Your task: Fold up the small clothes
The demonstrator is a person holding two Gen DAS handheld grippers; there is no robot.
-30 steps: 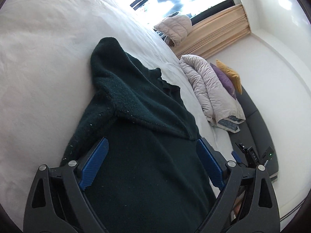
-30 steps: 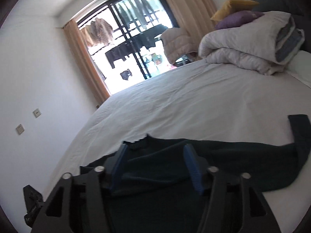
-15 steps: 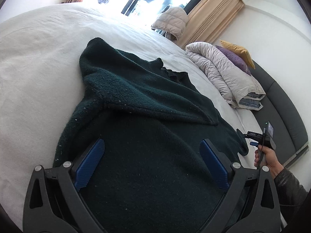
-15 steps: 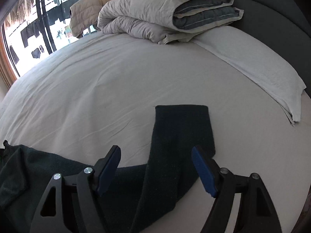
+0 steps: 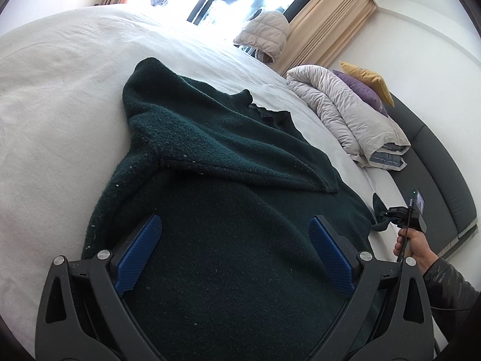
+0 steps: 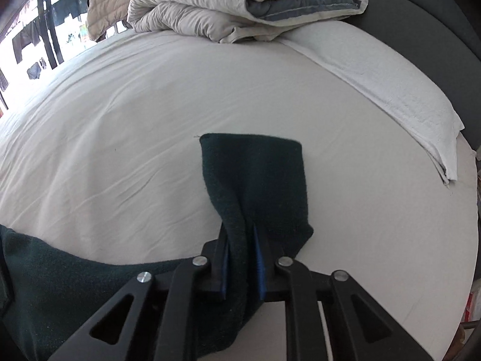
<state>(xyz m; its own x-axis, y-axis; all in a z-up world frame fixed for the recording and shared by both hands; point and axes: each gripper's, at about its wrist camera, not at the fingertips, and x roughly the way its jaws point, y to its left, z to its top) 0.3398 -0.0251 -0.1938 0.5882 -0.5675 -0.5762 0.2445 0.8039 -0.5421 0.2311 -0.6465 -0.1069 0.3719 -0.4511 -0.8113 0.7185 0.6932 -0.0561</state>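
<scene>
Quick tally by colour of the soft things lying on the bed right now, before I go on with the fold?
Dark green: 1, the sweater
Beige-grey: 1, the folded duvet
White: 1, the towel
Purple: 1, a cushion
Yellow: 1, a cushion
Total: 5
The puffy jacket by the window may not be on the bed, so it is not counted.
</scene>
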